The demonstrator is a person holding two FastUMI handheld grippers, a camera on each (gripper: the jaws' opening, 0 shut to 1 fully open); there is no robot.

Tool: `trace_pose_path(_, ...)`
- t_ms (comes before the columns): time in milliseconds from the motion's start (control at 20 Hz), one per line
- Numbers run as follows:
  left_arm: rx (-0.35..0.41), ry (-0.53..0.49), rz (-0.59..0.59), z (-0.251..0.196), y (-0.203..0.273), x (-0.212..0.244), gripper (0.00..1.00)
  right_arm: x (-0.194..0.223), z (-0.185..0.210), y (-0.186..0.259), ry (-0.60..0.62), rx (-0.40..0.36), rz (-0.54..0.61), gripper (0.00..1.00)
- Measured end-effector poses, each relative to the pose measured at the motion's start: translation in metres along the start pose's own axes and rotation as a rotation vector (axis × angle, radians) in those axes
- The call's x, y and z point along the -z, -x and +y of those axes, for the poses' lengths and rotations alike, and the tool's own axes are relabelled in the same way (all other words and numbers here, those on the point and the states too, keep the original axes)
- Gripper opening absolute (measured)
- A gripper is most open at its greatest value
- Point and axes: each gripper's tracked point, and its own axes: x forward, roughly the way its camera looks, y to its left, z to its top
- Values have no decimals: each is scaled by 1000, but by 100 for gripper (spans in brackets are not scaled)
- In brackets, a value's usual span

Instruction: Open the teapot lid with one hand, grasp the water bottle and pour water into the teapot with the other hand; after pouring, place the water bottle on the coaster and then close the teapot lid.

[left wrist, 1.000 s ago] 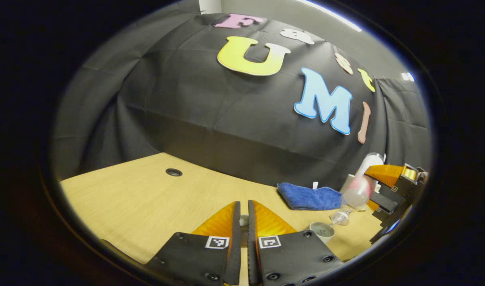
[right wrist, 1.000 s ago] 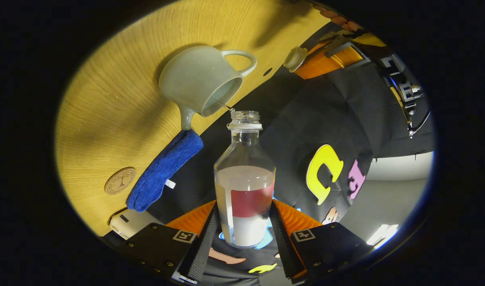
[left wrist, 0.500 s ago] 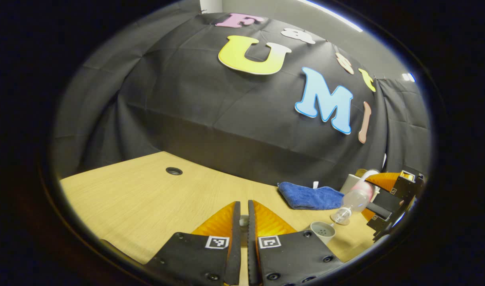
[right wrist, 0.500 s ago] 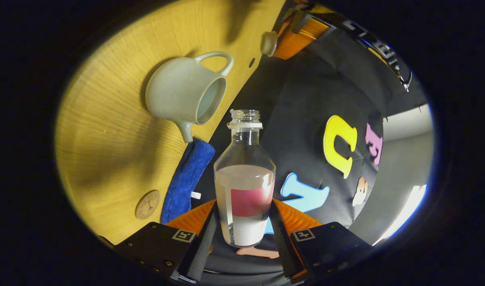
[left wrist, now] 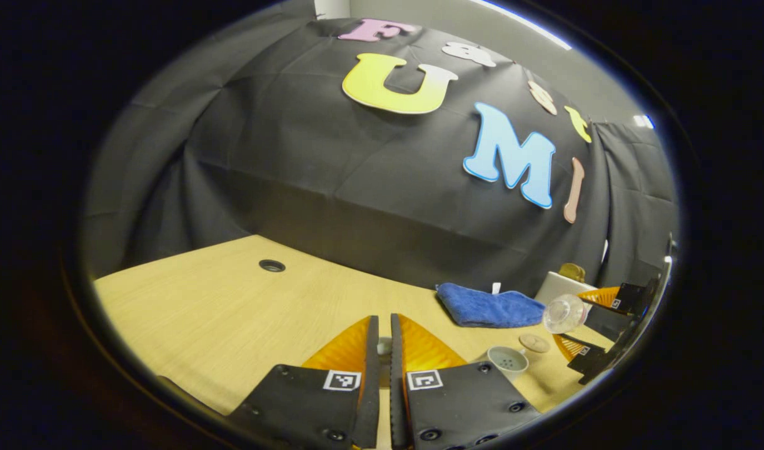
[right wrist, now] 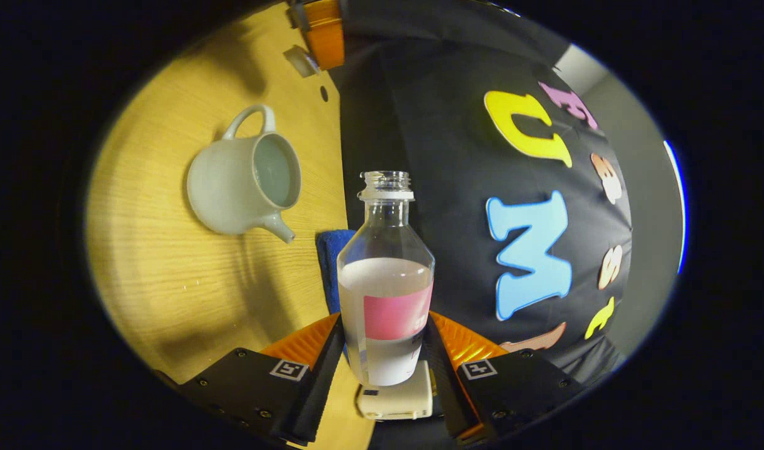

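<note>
In the right gripper view my right gripper (right wrist: 385, 320) is shut on a clear water bottle (right wrist: 385, 275) with a pink label, uncapped and part full. The bottle points along the fingers, away from the pale teapot (right wrist: 241, 184), which stands open on the wooden table with water inside. In the left gripper view my left gripper (left wrist: 382, 325) is shut on the small teapot lid (left wrist: 385, 345), held above the table. The teapot (left wrist: 507, 361) sits to its right, and a round coaster (left wrist: 534, 342) lies just beyond it. The bottle (left wrist: 563, 312) and right gripper (left wrist: 607, 325) are at the far right.
A folded blue cloth (left wrist: 488, 307) lies by the black wall behind the teapot. A white box (left wrist: 560, 284) stands at the back right. The wooden table (left wrist: 219, 312) has a cable hole (left wrist: 272, 265) at the far left.
The bottle has swung away from the teapot's opening and the thin stream of water has stopped. The right gripper has drawn back to the right. The left gripper holds still.
</note>
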Motion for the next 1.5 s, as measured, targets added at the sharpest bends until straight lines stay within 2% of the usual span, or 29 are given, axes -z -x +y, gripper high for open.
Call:
trace_pose_path(300, 14, -8, -14, -2, 2, -4, 15, 30, 0, -8, -376, -56, 66, 74)
trace_pose_path(800, 42, -61, -18, -6, 2, -4, 13, 74, -8, -34, -1009, -67, 103, 74)
trace_pose_path(950, 47, -83, -15, -7, 0, -4, 13, 77, -12, -45, -1110, -41, 77, 74)
trace_pose_path(1100, 52, -84, -9, -16, -4, -2, 14, 75, -6, -56, -1217, -53, 58, 74)
trace_pose_path(1500, 55, -91, 1, -18, -5, 4, 13, 88, 6, -70, -1276, -42, 98, 74)
